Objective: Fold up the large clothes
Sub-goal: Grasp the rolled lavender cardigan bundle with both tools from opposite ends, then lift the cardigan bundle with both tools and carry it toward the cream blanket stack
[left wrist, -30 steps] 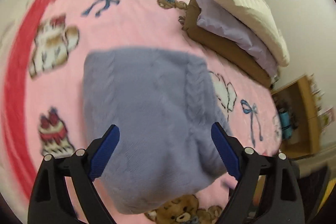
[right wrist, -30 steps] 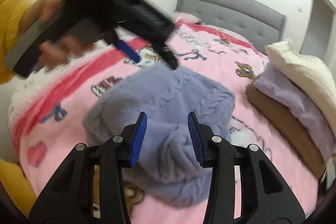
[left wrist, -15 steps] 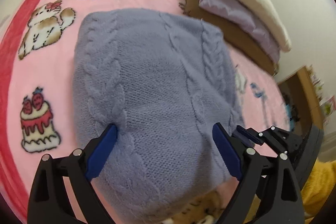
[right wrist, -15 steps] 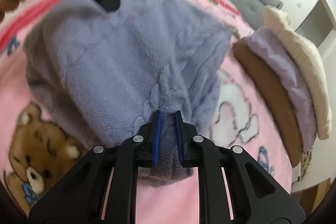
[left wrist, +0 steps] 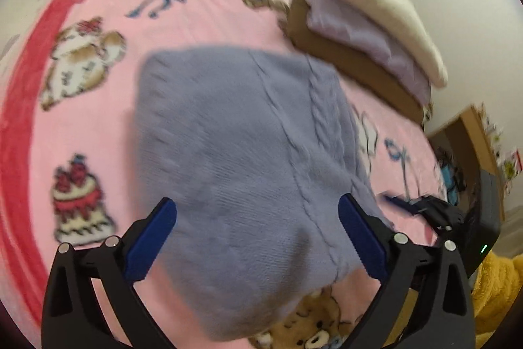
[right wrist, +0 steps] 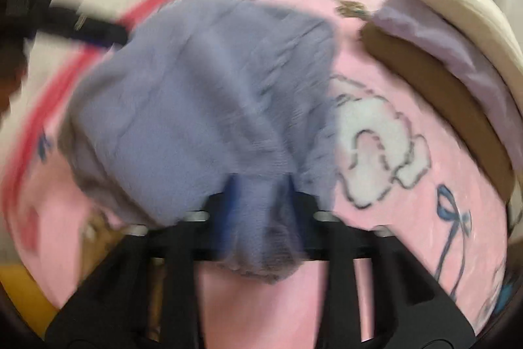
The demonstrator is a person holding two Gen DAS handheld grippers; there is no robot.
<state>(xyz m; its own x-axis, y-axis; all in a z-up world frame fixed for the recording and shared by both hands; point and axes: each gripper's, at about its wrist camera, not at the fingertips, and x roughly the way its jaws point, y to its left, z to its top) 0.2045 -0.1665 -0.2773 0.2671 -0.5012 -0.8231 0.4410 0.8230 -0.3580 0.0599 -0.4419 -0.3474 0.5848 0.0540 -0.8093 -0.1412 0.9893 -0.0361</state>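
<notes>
Sweater [left wrist: 248, 172], folded into a lavender bundle, lies mid-bed on the pink blanket [left wrist: 202, 18], its near edge pinched by the right tool [right wrist: 261, 195] while the left tool [left wrist: 258, 237] hovers spread above, likely before transfer to the far-right stack [left wrist: 369, 31].

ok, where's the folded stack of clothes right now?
The folded stack sits at the bed's right edge in both wrist views, up and right of the lavender sweater, apart from it on the pink blanket.
</notes>
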